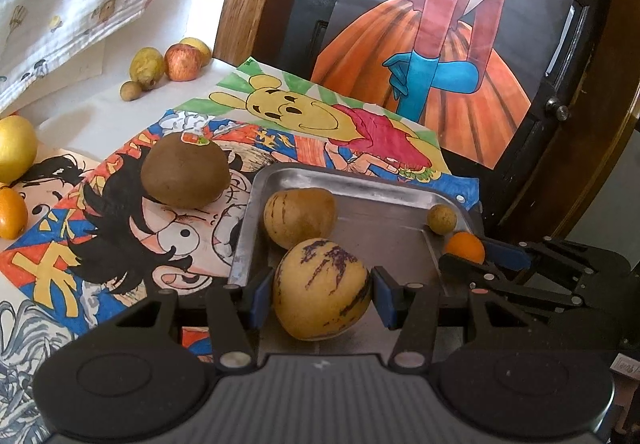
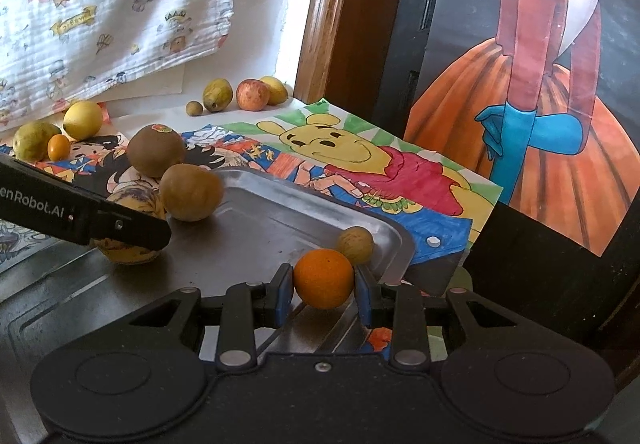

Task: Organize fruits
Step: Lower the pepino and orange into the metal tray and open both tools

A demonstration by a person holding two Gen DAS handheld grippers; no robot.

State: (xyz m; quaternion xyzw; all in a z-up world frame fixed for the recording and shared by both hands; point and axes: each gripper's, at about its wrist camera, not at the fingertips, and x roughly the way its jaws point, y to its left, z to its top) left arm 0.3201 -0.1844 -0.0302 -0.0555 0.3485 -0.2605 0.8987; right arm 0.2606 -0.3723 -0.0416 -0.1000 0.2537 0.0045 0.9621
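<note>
In the left wrist view my left gripper (image 1: 322,292) is shut on a yellow fruit with purple streaks (image 1: 322,288), low over the near-left part of a metal tray (image 1: 360,180). A second streaked fruit (image 1: 300,218) and a small brown fruit (image 1: 441,219) lie in the tray. The right wrist view shows my right gripper (image 2: 323,292) shut on a small orange fruit (image 2: 324,278) at the tray's (image 2: 280,184) near right corner, beside the small brown fruit (image 2: 355,245). A large brown fruit with a sticker (image 1: 185,172) rests on the drawings left of the tray.
Coloured cartoon drawings (image 1: 304,112) cover the table under the tray. A red apple (image 2: 252,95) and yellow-green fruits (image 2: 217,95) sit at the back by the wall; more yellow fruits (image 2: 83,119) lie far left. A wooden frame and a dark door with a poster (image 2: 540,92) stand on the right.
</note>
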